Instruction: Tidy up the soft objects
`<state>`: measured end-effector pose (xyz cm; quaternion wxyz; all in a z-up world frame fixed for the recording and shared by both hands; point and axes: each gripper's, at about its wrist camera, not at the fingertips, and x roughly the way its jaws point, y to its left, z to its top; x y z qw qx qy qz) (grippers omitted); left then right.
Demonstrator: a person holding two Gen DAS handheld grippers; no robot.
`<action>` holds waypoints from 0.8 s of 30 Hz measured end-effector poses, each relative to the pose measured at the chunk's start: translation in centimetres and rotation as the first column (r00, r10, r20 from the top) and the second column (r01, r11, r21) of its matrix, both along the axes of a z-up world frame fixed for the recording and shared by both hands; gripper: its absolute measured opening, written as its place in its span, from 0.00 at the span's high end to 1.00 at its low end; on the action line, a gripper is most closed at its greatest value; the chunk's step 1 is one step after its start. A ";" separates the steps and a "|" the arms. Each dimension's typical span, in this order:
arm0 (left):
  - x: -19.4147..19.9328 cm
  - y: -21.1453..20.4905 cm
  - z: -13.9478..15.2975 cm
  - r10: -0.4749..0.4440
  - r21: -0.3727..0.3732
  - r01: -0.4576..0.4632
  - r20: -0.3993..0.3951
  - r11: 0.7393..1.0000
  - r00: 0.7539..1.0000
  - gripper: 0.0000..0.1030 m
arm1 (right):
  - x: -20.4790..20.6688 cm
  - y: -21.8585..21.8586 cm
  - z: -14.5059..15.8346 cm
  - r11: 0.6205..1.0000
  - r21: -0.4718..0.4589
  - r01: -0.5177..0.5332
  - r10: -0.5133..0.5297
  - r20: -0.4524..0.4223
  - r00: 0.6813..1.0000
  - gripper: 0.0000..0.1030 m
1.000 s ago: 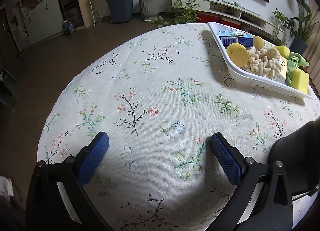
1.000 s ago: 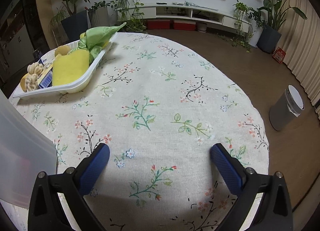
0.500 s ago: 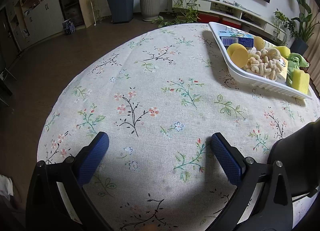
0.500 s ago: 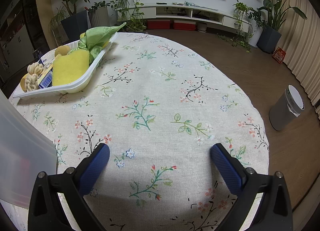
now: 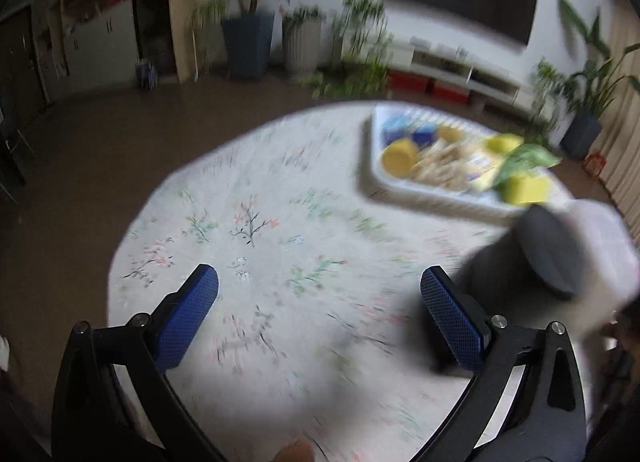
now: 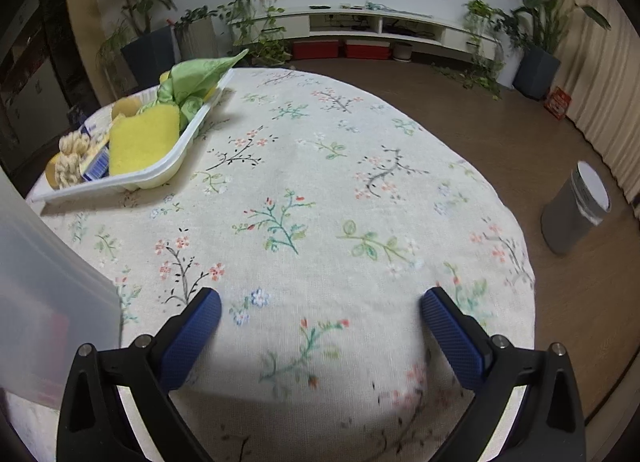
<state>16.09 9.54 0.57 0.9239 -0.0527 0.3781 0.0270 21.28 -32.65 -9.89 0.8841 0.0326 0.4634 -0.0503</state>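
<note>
1. Left claw [image 5: 319,294] hangs over the flowered table [image 5: 280,198], its blue fingers spread wide with nothing between them; this view is smeared, so detail is thin.
2. Ahead and to its right sits the white tray [image 5: 436,192] that holds the soft things, well apart from the fingers. A dark rounded shape just beside the right finger is probably the other gripper's body, though the blur leaves that unsure.
3. In the right wrist view the tray [image 6: 160,172] lies far left. The yellow sponge [image 6: 144,142] should be light and squashy; take it across its flat faces, with the fingers closed well in.
4. Beside it the knotted rope [image 6: 72,158] looks limp; pinch it at a knot. The green cloth [image 6: 196,78] will drape and slide, so bite a bunched fold.
5. Right claw [image 6: 320,312] is likewise released and empty, low over bare table, a frosted bin [image 6: 44,302] at its left.
</note>
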 end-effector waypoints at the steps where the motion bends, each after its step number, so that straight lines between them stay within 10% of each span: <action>1: -1.2 -0.4 0.7 0.003 -0.010 -0.002 0.023 1.000 1.000 0.00 | -0.5 -0.1 0.6 1.000 0.019 0.005 -0.005 0.022 1.000 0.00; 9: -5.4 -4.8 2.5 -0.035 0.034 0.034 0.034 0.999 0.999 0.00 | -7.0 1.5 5.2 0.999 0.039 0.018 -0.025 0.184 0.983 0.00; 24: -6.8 -6.8 3.4 -0.057 0.049 0.056 0.013 0.997 0.998 0.00 | -10.0 3.9 7.6 0.999 0.048 -0.008 -0.002 0.210 0.978 0.00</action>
